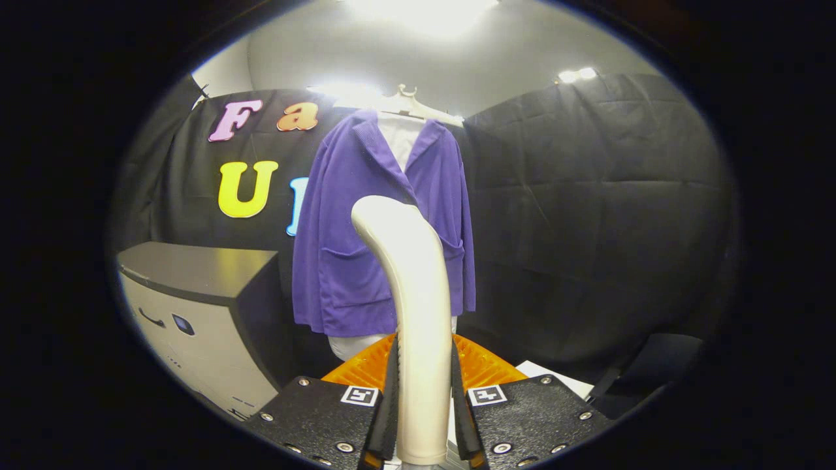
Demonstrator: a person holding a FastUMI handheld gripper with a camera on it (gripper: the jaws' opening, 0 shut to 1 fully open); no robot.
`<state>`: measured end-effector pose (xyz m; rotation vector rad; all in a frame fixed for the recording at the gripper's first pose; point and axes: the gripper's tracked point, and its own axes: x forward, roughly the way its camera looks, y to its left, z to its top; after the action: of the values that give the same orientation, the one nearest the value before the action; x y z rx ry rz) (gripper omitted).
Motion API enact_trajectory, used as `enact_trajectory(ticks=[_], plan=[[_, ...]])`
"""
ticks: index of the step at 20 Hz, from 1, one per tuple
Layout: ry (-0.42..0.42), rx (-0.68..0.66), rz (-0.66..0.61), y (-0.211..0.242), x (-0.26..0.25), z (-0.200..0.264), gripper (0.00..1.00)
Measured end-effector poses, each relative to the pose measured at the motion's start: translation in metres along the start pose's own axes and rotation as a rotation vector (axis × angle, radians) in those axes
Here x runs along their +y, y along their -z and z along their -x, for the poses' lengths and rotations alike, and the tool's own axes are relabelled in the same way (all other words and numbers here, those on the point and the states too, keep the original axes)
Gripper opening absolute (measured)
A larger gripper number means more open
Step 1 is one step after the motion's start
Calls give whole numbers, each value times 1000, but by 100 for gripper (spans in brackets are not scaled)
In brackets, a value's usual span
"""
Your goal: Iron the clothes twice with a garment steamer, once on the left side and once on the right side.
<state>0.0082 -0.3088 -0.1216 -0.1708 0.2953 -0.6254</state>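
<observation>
A purple jacket [366, 235] over a white shirt [401, 140] hangs on a white hanger [408, 104] against the black booth wall, beyond the fingers. My gripper [423, 405] is shut on the cream handle of the garment steamer [411, 294], which stands upright between both fingers and curves back at its top. The steamer's handle covers the middle of the jacket's lower front; its head is turned away and hidden from me. The steamer stays short of the jacket, apart from the cloth.
A white and black box-like cabinet [196, 307] stands to the left of the jacket. An orange ridged thing [480, 365] lies just behind the fingers, with a white sheet [548, 375] to its right. A dark chair-like shape [653, 365] sits low on the right.
</observation>
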Motion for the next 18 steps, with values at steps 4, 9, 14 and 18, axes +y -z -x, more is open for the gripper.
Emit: enact_trajectory(ticks=[4, 9, 14, 18], plan=[[-39, -65, -11, -33, 25, 53, 36], [-100, -123, -7, -55, 56, 116, 35], [-153, -154, -4, -56, 79, 167, 35], [-178, -166, 18, -51, 92, 199, 35]])
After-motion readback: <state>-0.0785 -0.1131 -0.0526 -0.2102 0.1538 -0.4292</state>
